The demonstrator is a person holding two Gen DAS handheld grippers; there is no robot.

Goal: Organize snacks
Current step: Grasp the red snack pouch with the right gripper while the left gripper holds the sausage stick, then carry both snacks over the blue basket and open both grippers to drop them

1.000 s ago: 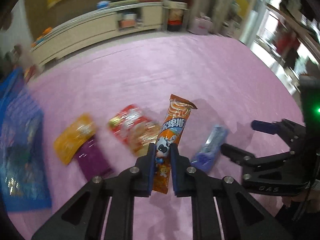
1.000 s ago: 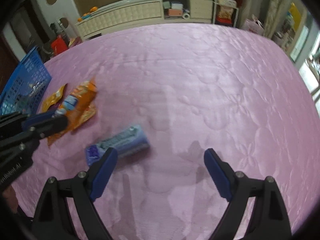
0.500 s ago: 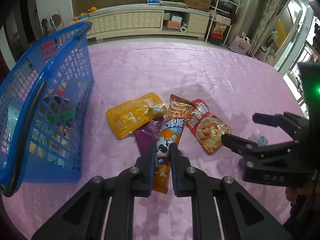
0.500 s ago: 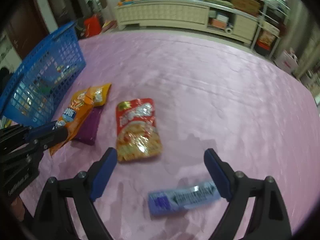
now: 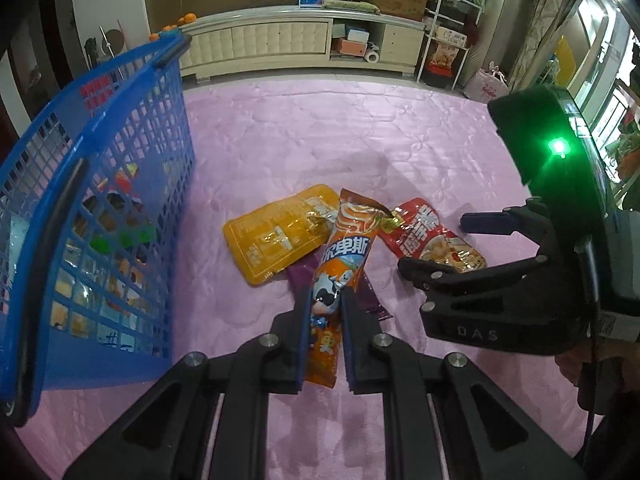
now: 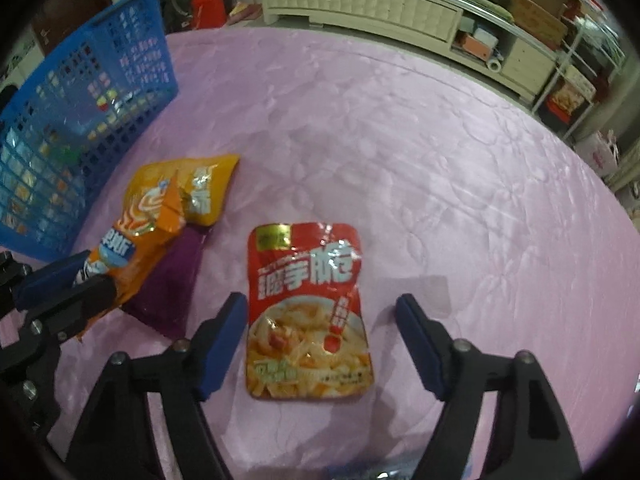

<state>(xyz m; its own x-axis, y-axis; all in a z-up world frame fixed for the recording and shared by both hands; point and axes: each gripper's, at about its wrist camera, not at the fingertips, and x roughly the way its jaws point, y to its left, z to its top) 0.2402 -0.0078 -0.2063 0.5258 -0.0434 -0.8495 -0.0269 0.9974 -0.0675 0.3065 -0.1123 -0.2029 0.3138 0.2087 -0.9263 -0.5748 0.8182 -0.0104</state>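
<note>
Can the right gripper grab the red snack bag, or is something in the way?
Probably yes. The right gripper hangs over the red snack bag, jaws open and just closing, one finger on each side. Nothing lies on the bag; the purple packet and the left gripper sit off to one side.

The orange stick pack (image 5: 344,256), pinched between the left gripper's (image 5: 325,344) pads, bears white Chinese characters on a blue band, roughly "尔卑斯", above a cartoon cow. To the right of that pack, the black body of the right gripper (image 5: 476,246) carries the raised letters "DAS". The red pouch (image 6: 308,308), lying right of the stick pack, shows large white Chinese characters across its upper half; they are too stylised to read surely. The yellow pouch's (image 5: 280,232) small print is illegible.
</note>
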